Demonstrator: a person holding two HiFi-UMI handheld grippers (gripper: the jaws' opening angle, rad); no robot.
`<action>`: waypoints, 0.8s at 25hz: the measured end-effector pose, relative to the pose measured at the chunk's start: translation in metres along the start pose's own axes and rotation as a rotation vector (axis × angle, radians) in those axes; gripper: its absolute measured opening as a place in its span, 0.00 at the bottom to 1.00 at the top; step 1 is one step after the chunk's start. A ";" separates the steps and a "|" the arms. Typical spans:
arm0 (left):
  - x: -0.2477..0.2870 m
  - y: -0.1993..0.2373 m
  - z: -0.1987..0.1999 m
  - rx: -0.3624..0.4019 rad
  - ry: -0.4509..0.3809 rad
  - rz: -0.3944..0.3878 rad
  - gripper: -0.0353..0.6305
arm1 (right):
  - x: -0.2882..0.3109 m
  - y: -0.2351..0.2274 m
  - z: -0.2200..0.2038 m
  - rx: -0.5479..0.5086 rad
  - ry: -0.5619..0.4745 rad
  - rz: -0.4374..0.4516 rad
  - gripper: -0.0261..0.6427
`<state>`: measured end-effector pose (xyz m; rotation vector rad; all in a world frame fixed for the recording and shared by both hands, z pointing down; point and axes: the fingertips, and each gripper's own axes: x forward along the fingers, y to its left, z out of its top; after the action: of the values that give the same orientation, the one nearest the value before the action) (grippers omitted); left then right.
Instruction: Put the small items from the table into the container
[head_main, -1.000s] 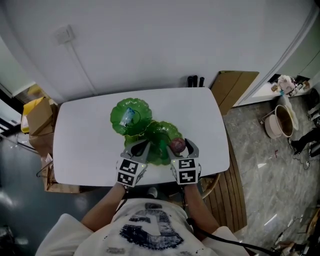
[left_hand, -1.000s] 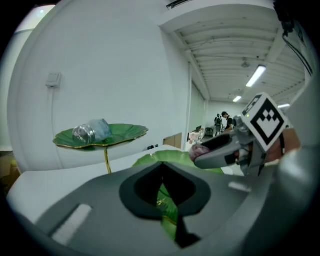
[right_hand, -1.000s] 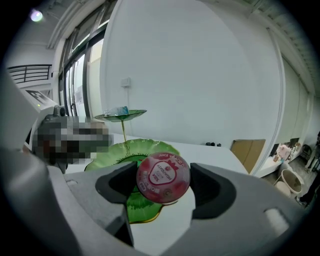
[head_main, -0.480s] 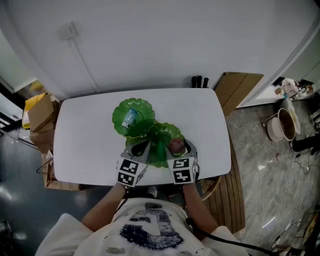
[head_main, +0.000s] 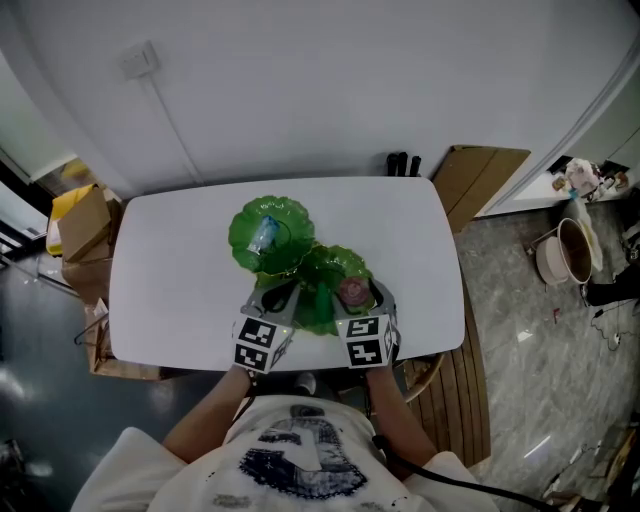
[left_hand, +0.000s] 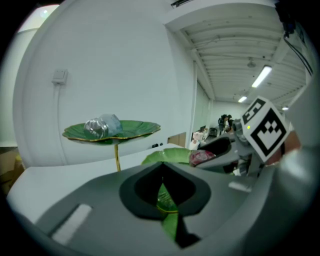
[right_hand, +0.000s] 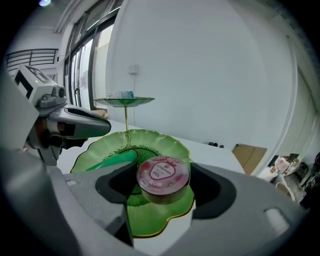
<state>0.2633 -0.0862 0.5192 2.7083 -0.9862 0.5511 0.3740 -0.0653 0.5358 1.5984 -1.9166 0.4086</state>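
While the left claw (head_main: 281, 297) pinches the green dish (head_main: 338, 266) steady, the right claw (right_hand: 161, 186) clamps a jelly cup (right_hand: 163, 174) above.

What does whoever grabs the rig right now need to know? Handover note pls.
Left claw: shut on the rim of the lower green dish, apparently steadying the stand.
Right claw: shut on the pink-lidded cup, over the lower dish; contact with the dish unclear.
Upper green dish: holds one clear wrapped item.
Done: that item is in.
Left: probably set the cup on the lower dish, open the right claw, then release the rim. No other loose items show on the white table in the head view.
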 end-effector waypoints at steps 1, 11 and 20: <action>-0.001 0.000 0.001 -0.001 -0.005 -0.001 0.04 | -0.001 0.000 0.001 0.004 -0.007 -0.002 0.53; -0.015 0.010 -0.003 -0.003 -0.015 -0.001 0.04 | -0.011 0.001 0.010 0.035 -0.038 -0.047 0.53; -0.036 0.019 0.002 -0.019 -0.045 -0.016 0.04 | -0.024 0.004 0.010 0.122 -0.057 -0.113 0.53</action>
<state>0.2262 -0.0809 0.5039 2.7207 -0.9752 0.4777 0.3703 -0.0518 0.5142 1.8059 -1.8628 0.4442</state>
